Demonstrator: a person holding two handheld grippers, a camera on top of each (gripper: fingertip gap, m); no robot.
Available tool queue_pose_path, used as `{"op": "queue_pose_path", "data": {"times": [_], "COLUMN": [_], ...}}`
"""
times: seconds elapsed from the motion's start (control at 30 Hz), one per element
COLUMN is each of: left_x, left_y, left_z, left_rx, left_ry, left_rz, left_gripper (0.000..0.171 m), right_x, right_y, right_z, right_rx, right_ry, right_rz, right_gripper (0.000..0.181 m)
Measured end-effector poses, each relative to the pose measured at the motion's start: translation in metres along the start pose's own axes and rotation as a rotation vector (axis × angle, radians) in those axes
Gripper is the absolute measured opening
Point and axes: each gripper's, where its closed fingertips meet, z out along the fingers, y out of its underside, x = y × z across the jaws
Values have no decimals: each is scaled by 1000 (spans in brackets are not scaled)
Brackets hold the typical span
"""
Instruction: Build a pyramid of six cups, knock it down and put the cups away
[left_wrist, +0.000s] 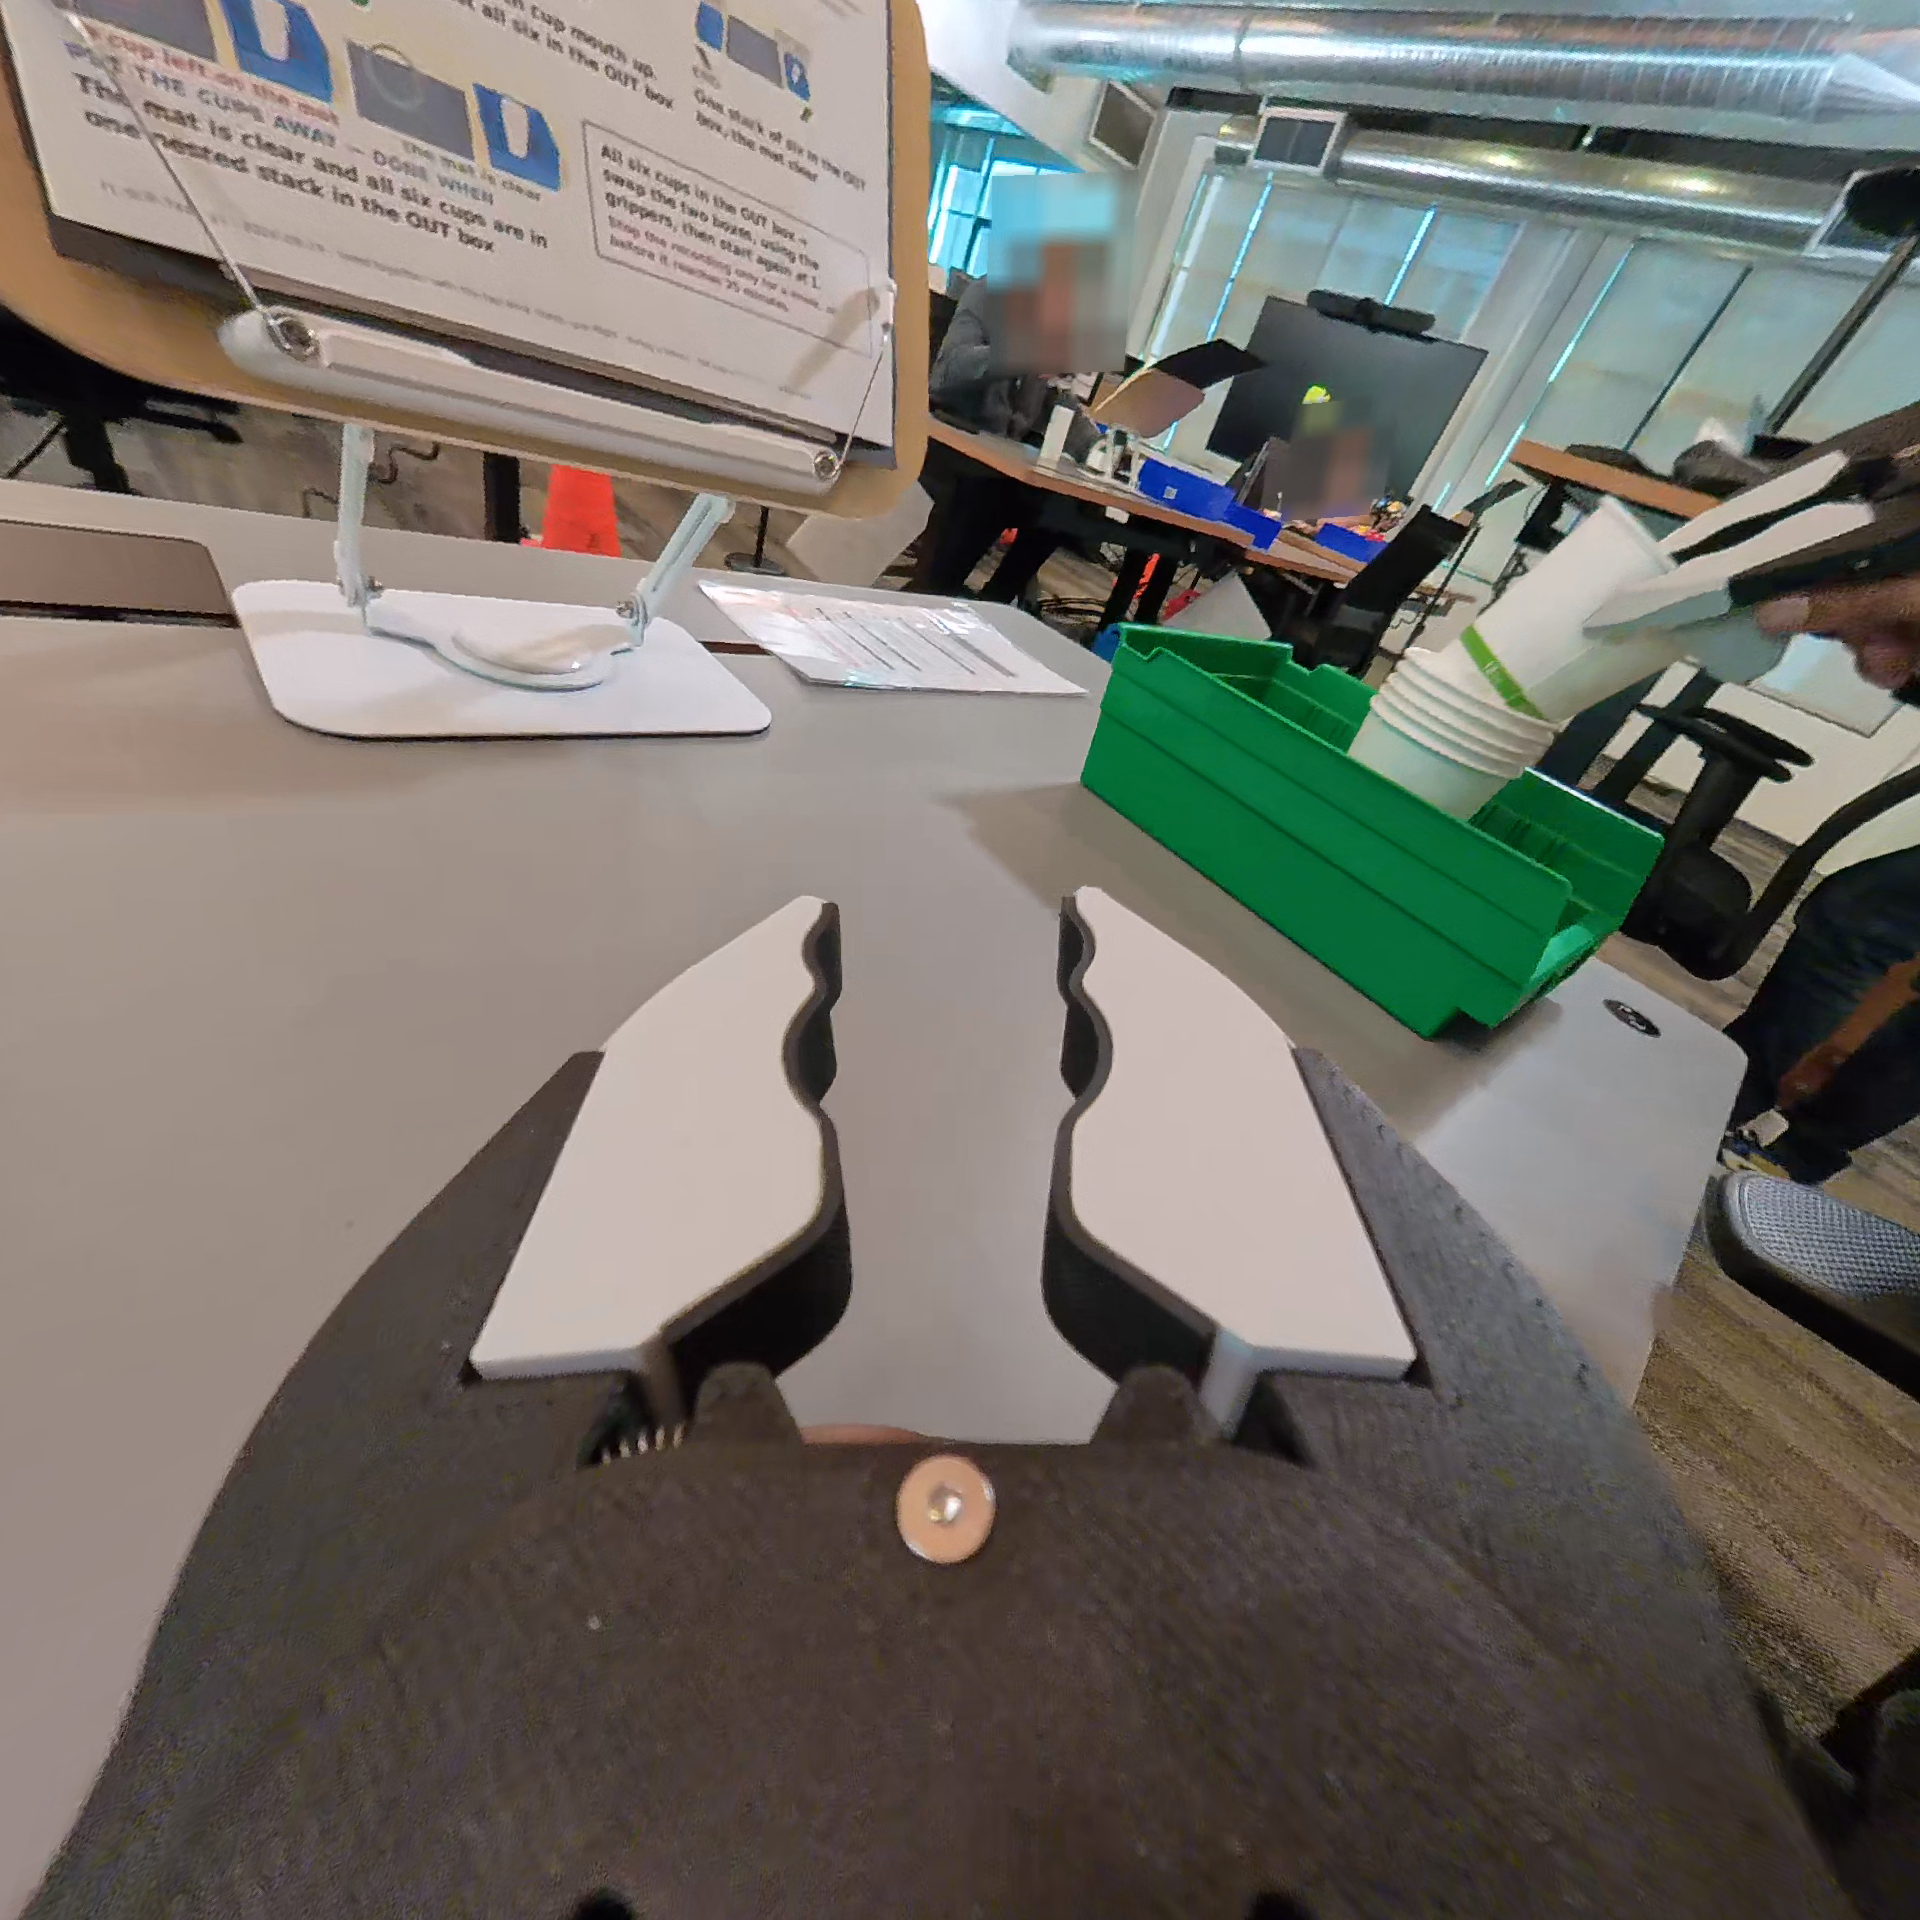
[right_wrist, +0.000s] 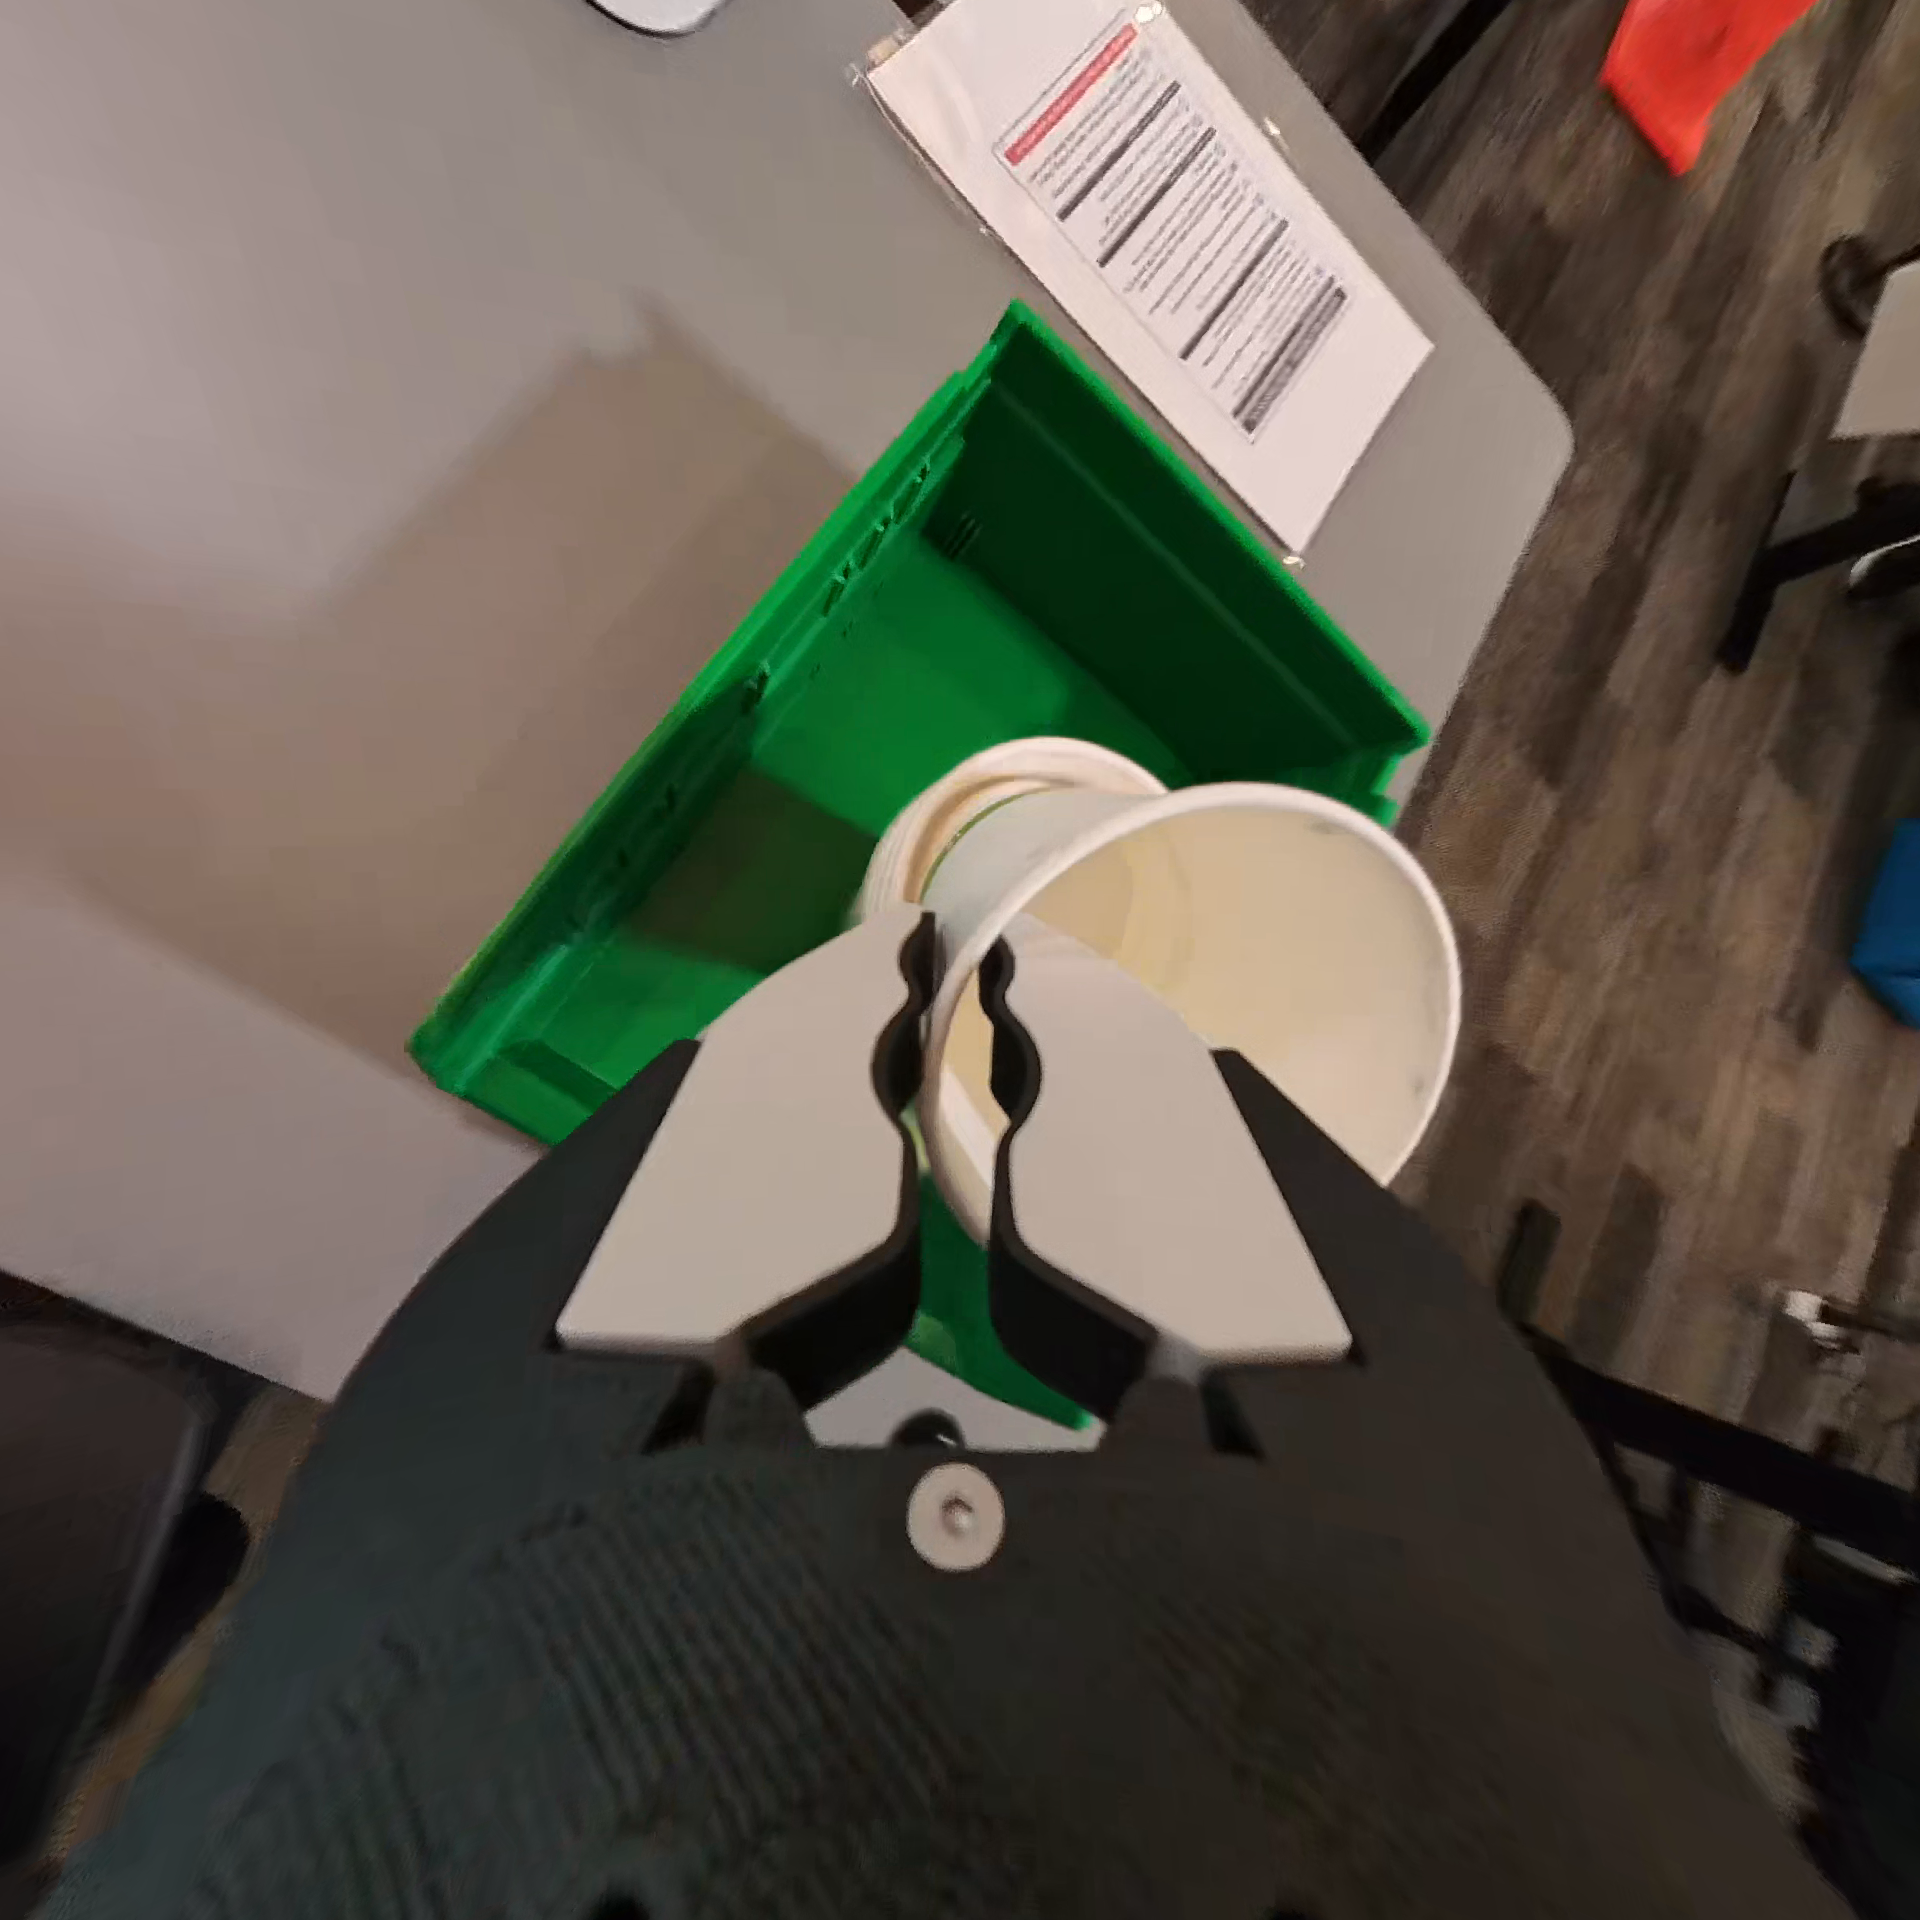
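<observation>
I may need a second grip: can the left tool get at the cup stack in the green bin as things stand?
Probably yes. The left tool is open over bare table, with nothing between it and the green bin. The right tool already pinches the top cup's rim, so the lower stack is freer.

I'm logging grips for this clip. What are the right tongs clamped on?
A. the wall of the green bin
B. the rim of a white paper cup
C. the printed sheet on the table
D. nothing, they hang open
B: in the right wrist view the right tongs pinch the rim of a white paper cup, one finger inside its mouth, over the green bin; the left tongs are open over the table.
</observation>
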Motion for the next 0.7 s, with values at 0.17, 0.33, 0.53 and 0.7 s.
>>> {"op": "queue_pose_path", "data": {"times": [0.17, 0.33, 0.53, 0.7], "left_x": [8, 15, 25, 30], "left_y": [1, 9, 13, 14], "left_z": [16, 29, 38, 47], "left_rx": [-24, -53, -66, -73], "left_ry": [54, 92, 137, 170], "left_rz": [57, 106, 73, 37], "left_gripper": [41, 41, 41, 41], "right_x": [3, 42, 70, 65], "right_y": [-16, -18, -12, 1], "right_z": [-2, -50, -127, -132], "right_rx": [142, 367, 706, 778], "right_ry": [72, 396, 651, 377], "right_rz": [75, 72, 197, 484], "right_gripper": [36, 36, 32, 1]}}
